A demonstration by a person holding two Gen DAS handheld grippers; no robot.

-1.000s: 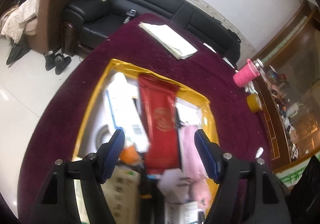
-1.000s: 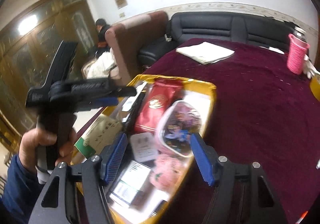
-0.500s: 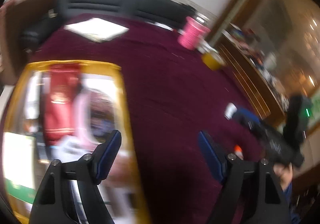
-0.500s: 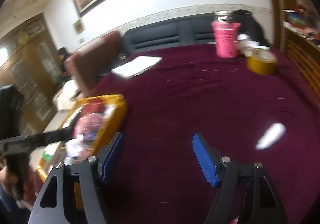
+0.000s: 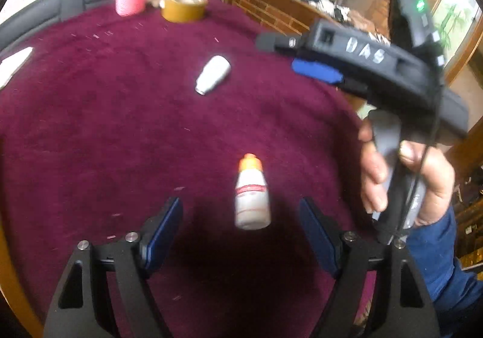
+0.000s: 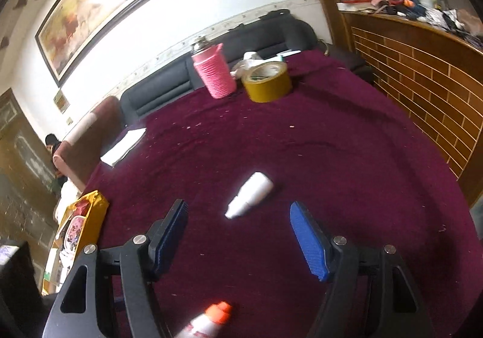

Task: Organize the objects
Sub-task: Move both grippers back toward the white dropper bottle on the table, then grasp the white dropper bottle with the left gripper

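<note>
Dark red velvet tablecloth (image 5: 120,132) with two small bottles lying on it, a gripper aimed at each.

Left gripper (image 5: 240,230) has its fingers spread wide and empty; a white bottle with an orange cap (image 5: 252,196) lies on its side between them, untouched. Right gripper (image 6: 238,235), also wide open and holding nothing, points at a plain white bottle (image 6: 250,194) lying just ahead. A pink flask (image 6: 214,72) and yellow tape roll (image 6: 267,81) stand at the far edge; a yellow tray (image 6: 90,217) sits to the left.
</note>
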